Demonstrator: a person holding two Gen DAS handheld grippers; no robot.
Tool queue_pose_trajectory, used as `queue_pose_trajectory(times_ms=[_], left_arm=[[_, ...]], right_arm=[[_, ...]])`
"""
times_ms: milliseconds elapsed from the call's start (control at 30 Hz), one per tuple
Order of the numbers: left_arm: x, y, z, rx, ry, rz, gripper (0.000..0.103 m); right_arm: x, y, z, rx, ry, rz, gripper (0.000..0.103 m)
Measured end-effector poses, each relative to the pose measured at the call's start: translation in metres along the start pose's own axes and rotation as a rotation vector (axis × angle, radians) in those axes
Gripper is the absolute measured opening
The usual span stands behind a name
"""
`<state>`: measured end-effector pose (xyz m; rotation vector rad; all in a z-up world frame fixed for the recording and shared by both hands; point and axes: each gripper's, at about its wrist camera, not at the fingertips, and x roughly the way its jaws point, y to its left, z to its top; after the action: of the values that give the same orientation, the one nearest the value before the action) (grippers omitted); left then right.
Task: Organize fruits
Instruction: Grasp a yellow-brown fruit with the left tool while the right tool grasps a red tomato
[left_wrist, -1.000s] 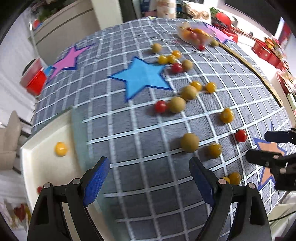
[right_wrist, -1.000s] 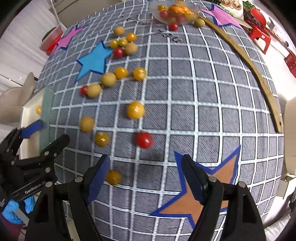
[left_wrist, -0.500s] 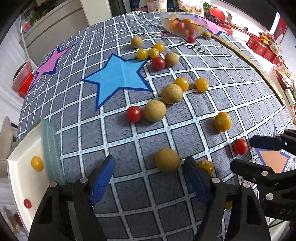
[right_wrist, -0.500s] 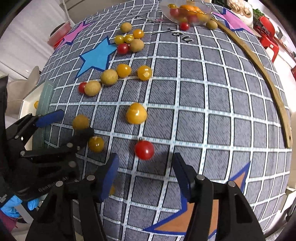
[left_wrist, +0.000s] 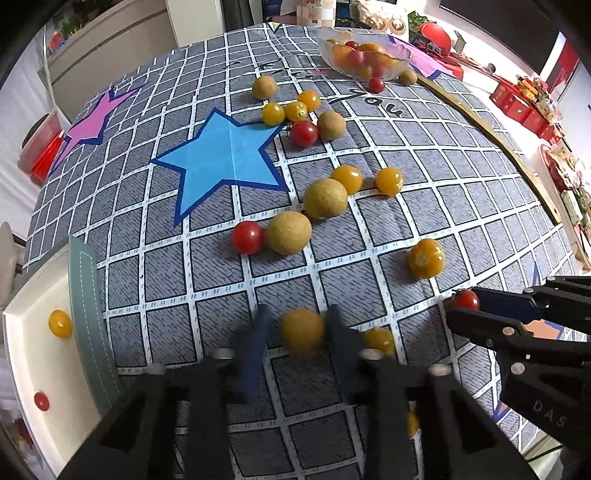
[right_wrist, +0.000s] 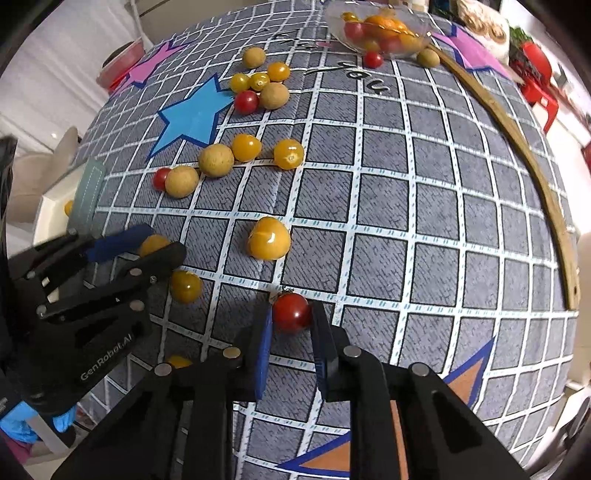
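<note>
Left hand-held gripper (left_wrist: 301, 330): jaws just closing, clamped on tan longan (left_wrist: 302, 332). Right hand-held gripper (right_wrist: 291, 319): jaws just closing, pinching red cherry tomato (right_wrist: 291, 312) on checked surface (right_wrist: 406, 206).

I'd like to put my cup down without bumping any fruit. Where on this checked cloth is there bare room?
The widest bare stretch is on the checked cloth, between the scattered fruit and the wooden strip. The blue star is also free. It is crowded from the glass bowl down past the tan fruits to both grippers.
</note>
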<state>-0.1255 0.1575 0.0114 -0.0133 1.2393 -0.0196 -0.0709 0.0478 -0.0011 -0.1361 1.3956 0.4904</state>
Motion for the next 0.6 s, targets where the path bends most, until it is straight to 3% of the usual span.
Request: queue_pose_trajectory(times_ms=[267, 600], left_arm=[[-0.018, 0.018, -0.006, -0.087, 0.003, -0.031, 0.027], [-0.047, 0.051, -0.021, -0.161, -0.028, -0.009, 0.027]], right_arm=[[-0.007, -0.018, -0.006, 0.11, 0.013, 0.087, 0.022], [-0.021, 0.002, 0.001, 0.085, -0.001, 0.108, 0.022]])
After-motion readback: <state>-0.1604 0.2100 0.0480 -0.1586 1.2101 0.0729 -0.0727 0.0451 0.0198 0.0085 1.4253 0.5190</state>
